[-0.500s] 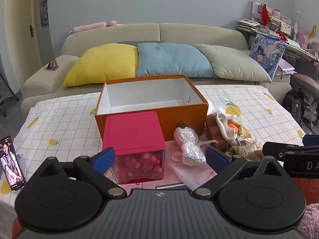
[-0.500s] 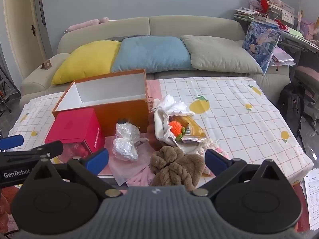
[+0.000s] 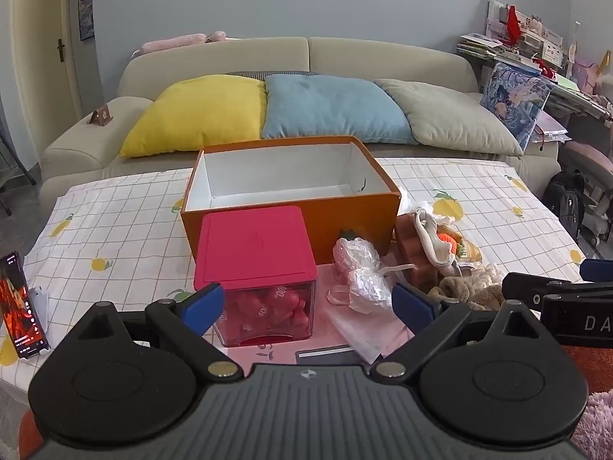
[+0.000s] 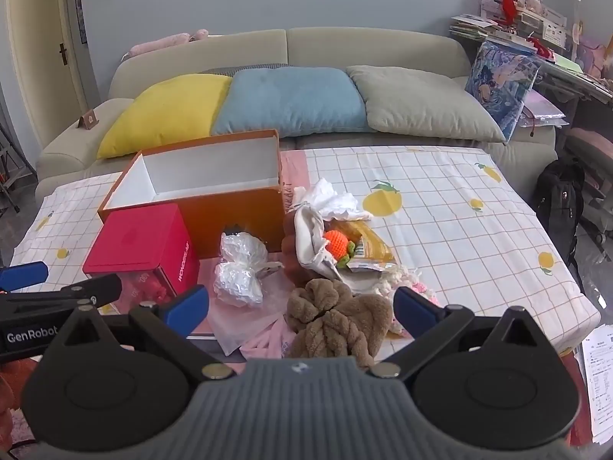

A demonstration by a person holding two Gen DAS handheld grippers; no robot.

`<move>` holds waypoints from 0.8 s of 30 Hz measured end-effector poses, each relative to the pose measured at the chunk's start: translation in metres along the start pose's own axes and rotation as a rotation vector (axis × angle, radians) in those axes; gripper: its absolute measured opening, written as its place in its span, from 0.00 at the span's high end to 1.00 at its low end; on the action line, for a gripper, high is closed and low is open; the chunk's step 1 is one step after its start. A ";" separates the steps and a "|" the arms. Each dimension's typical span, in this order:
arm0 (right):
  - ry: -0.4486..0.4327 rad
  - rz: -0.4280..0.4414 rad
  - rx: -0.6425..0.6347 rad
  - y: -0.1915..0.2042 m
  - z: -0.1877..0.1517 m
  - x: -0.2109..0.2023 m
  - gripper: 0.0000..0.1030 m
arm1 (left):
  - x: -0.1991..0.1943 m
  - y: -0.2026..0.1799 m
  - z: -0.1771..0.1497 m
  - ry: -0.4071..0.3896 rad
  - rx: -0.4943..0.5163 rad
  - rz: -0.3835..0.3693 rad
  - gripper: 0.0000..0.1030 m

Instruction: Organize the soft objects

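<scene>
My left tongs (image 3: 308,303) stand wide, blue tips apart with nothing between them, low over the near edge of the table. Just past the tips sits the red-lidded box (image 3: 256,268), its clear walls showing pink pieces inside. To its right lies a crinkled plastic bag (image 3: 360,272) on a pink sheet (image 3: 367,326). My right tongs (image 4: 301,308) are wide too and hold nothing; they hover just short of the brown plush (image 4: 337,320), which lies bunched in front of the gap between the tips. From each camera I see the other tongs' side reaching in at the edge.

The soft things sit in a heap right of the boxes: the brown plush nearest me, a pink-and-white knit (image 4: 406,281) just beside it, then a cream cloth (image 4: 312,239) wrapped partly around an orange crochet ball (image 4: 337,244), touching a yellow packet (image 4: 367,251). A white rag (image 4: 337,201) lies crumpled behind them, beside the orange box (image 4: 214,195).

That orange box stands open behind the red-lidded one, touching or nearly touching it, white inside. All this rests on the checked tablecloth (image 4: 440,207). A phone (image 3: 17,303) leans lit at the left edge. Beyond is the sofa (image 3: 345,53) with yellow (image 3: 195,115), blue (image 3: 329,109) and grey (image 3: 448,115) cushions.
</scene>
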State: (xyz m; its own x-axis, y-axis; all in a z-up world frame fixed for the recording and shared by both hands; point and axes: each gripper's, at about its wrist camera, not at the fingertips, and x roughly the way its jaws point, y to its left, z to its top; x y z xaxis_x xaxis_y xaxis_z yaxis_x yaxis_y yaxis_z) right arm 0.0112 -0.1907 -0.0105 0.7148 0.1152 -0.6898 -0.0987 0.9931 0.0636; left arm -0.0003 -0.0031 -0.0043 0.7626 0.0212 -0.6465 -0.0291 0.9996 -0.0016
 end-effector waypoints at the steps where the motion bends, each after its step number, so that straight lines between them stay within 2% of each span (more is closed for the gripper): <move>1: 0.005 -0.011 -0.006 0.005 0.009 -0.002 0.02 | 0.000 0.000 0.000 0.000 -0.001 0.001 0.00; 24: 0.021 -0.012 -0.011 0.006 0.010 0.001 0.02 | 0.003 0.005 0.001 0.015 -0.015 0.005 0.00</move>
State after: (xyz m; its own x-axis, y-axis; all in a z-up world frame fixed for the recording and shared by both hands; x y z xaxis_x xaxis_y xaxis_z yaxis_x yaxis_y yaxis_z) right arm 0.0181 -0.1849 -0.0033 0.7011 0.1026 -0.7056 -0.0979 0.9941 0.0473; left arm 0.0024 0.0016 -0.0051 0.7525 0.0257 -0.6581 -0.0423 0.9991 -0.0094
